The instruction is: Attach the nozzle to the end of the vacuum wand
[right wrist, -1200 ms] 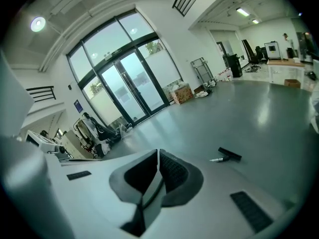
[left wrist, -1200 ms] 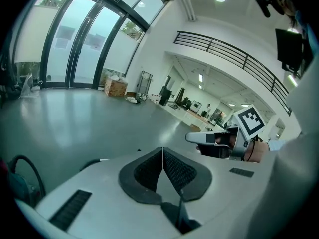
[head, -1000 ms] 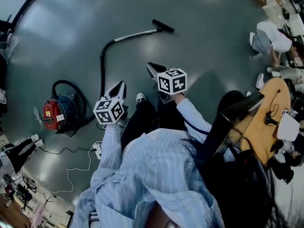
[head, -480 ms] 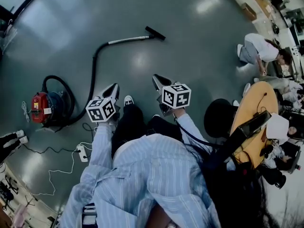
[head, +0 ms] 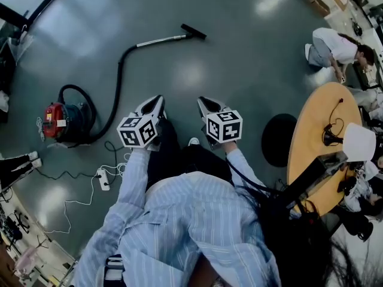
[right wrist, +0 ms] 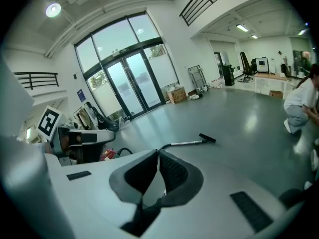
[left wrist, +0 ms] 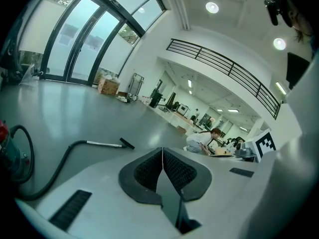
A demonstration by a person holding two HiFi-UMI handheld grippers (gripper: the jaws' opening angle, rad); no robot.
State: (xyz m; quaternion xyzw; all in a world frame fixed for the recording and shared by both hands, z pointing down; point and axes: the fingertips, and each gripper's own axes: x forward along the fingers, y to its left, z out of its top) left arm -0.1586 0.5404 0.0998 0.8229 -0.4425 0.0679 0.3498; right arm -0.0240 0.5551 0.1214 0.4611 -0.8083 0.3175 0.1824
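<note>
Grey shiny floor spreads before me. On it the black nozzle [head: 193, 31] sits at the end of the metal wand [head: 158, 39], well apart from my left gripper [head: 154, 105] and right gripper [head: 206, 106], both closed and empty.

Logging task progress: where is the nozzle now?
Head view, top centre: the nozzle lies on the floor at the far end of the wand, away from the vacuum.

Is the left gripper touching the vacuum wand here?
Apart. The head view shows bare floor between the left gripper and the vacuum wand lying farther off; the left gripper view shows its jaws together, nothing between them.
</note>
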